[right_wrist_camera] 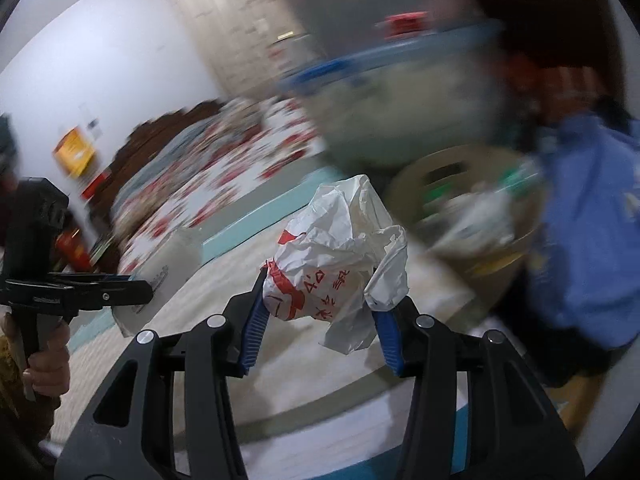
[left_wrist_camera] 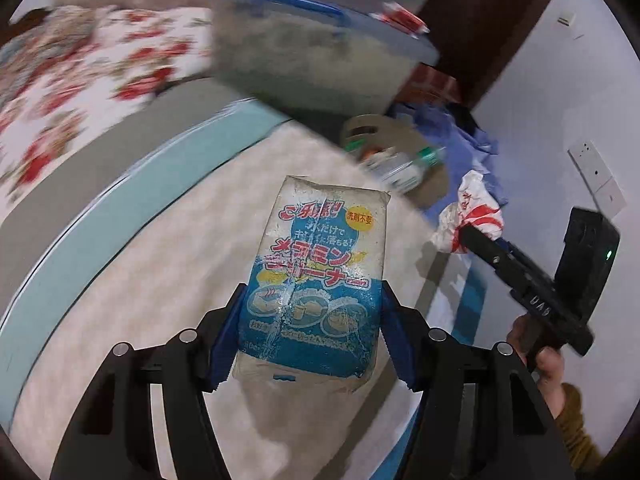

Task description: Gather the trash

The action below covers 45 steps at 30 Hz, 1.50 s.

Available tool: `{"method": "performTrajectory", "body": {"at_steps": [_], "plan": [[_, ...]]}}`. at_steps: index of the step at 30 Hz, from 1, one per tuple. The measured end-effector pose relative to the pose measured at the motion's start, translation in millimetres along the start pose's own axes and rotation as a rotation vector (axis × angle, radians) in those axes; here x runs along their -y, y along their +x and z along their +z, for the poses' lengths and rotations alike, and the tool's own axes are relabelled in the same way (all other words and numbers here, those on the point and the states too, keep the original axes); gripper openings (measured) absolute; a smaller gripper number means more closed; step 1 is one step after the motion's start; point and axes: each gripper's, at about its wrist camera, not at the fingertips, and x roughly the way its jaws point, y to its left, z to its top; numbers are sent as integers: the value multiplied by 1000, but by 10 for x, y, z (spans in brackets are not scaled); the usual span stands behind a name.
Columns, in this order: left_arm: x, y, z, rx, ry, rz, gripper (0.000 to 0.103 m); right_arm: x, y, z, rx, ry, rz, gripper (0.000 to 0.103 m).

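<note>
Landmark, the waste basket [left_wrist_camera: 384, 132]: a storage bin [left_wrist_camera: 316, 44] stands behind it, the bed [left_wrist_camera: 80, 92] to its left, the rug [left_wrist_camera: 192, 232] before it, bottles [left_wrist_camera: 404, 168] inside

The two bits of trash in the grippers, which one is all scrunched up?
The white plastic bag with red print, in the right gripper. The left gripper holds a flat blue-and-white packet instead.

A floral quilt [left_wrist_camera: 68, 92] covers the bed; a blue garment [right_wrist_camera: 584, 216] lies crumpled near the wall [left_wrist_camera: 560, 92]
</note>
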Motion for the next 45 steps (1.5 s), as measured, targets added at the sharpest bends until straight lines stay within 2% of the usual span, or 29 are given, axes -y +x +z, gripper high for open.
{"method": "performTrajectory", "body": {"at_steps": [2,5,8,10,12,14,15,18,21,27,29,34,37,41,45], "plan": [[170,369,426,-26,-12,-41,60,337,154,212,-18,19,-45,51],[382,796,856,-35,-18,-60,60,713,489,448,-89,21,-115,51],[544,1172,1154,-51,-9,-68,60,876,828,548,-163,-8,-120,54],[640,1407,1296,-64,-10,-62,60,915,980,546,-204,-42,-124,61],[695,1616,1403,-85,-12,-64,61,960,1095,550,-254,-37,-84,74],[749,1820,1490,-104,-11,-62,66,980,1032,585,-213,-26,-74,86],[758,1880,1517,-110,-10,-59,71,992,966,597,-174,-20,-74,89],[798,1995,1560,-110,-9,-49,74,1021,779,562,-104,5,-79,88],[822,1926,1512,-99,6,-56,74,1025,570,460,-40,44,-55,88],[757,1405,1181,-49,8,-77,74,821,109,41,56,165,49,88],[723,1165,956,-19,3,-94,76,712,7,-99,66,191,64,88],[623,691,280,26,18,-74,79,543,-157,-444,79,272,81,88],[553,470,-176,46,34,-16,79,410,-261,-678,63,315,87,88],[418,189,-736,57,58,69,79,157,-377,-924,25,305,58,88],[287,-150,-1157,99,59,143,79,-69,-519,-1103,12,295,32,88]]}}
